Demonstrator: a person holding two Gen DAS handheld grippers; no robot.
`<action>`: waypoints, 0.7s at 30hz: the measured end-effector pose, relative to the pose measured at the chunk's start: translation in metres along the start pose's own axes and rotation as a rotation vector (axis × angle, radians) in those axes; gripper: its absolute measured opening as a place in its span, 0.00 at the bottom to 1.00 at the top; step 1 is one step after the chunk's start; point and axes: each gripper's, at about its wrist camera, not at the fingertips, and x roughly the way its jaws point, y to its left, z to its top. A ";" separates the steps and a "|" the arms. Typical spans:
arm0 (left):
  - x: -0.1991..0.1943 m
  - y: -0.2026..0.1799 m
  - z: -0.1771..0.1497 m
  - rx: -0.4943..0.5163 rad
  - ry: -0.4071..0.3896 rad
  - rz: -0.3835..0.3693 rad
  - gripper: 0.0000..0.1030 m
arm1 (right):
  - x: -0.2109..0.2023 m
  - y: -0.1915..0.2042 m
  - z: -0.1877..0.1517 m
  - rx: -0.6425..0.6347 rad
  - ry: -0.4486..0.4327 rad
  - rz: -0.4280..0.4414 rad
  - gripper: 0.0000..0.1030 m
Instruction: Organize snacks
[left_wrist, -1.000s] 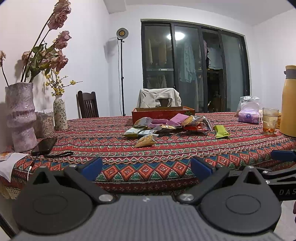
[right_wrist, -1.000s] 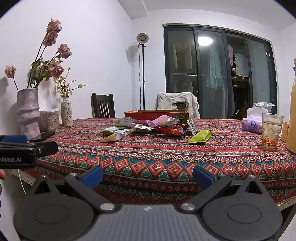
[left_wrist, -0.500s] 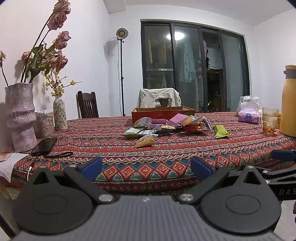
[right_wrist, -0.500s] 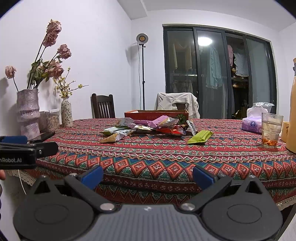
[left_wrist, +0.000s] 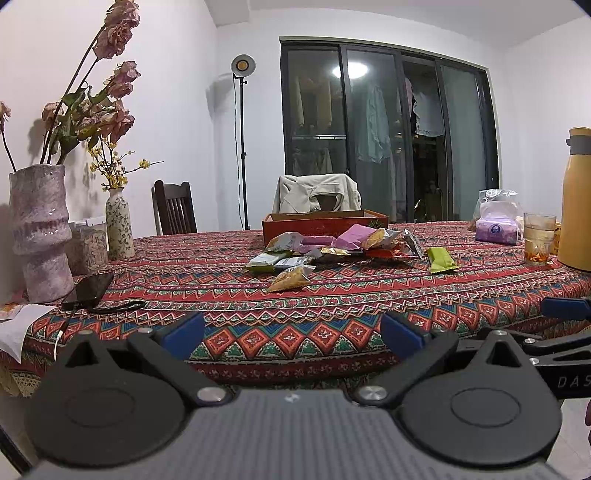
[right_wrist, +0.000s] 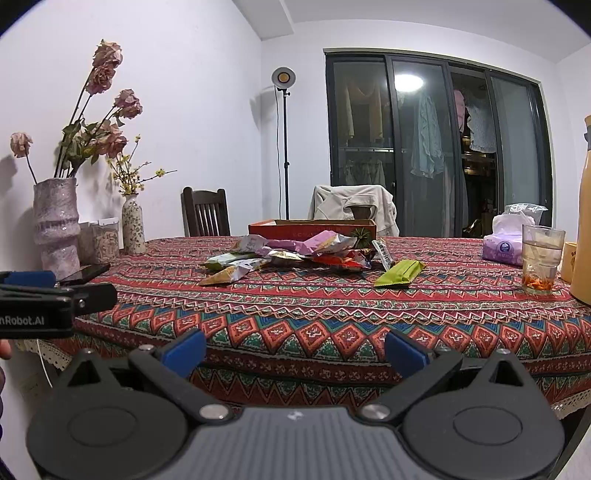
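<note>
A heap of snack packets (left_wrist: 332, 245) (right_wrist: 295, 251) lies mid-table in front of a low red cardboard box (left_wrist: 325, 221) (right_wrist: 314, 227). A green packet (left_wrist: 441, 259) (right_wrist: 400, 272) lies apart to the right, and a yellow one (left_wrist: 290, 278) (right_wrist: 221, 276) sits nearest me. My left gripper (left_wrist: 291, 334) and my right gripper (right_wrist: 293, 350) both hang open and empty before the near table edge, far short of the snacks. The left gripper's body (right_wrist: 44, 302) shows at the left of the right wrist view; the right gripper's body (left_wrist: 554, 339) shows at the right of the left wrist view.
The table wears a red patterned cloth (left_wrist: 258, 295). At the left stand a large flower vase (left_wrist: 38, 232), a small vase (left_wrist: 119, 225) and a black phone (left_wrist: 88, 290). At the right are a tissue pack (right_wrist: 504, 247), a glass (right_wrist: 541, 258) and a yellow flask (left_wrist: 576, 199). Chairs stand behind.
</note>
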 end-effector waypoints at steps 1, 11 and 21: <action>0.000 0.000 0.000 0.000 0.000 0.000 1.00 | 0.000 0.000 0.000 0.000 -0.001 0.000 1.00; 0.010 0.001 0.001 0.010 0.009 0.010 1.00 | 0.004 -0.003 -0.003 -0.006 -0.025 -0.003 1.00; 0.059 0.002 0.023 0.012 0.019 0.070 1.00 | 0.037 -0.037 0.015 0.048 -0.070 -0.064 1.00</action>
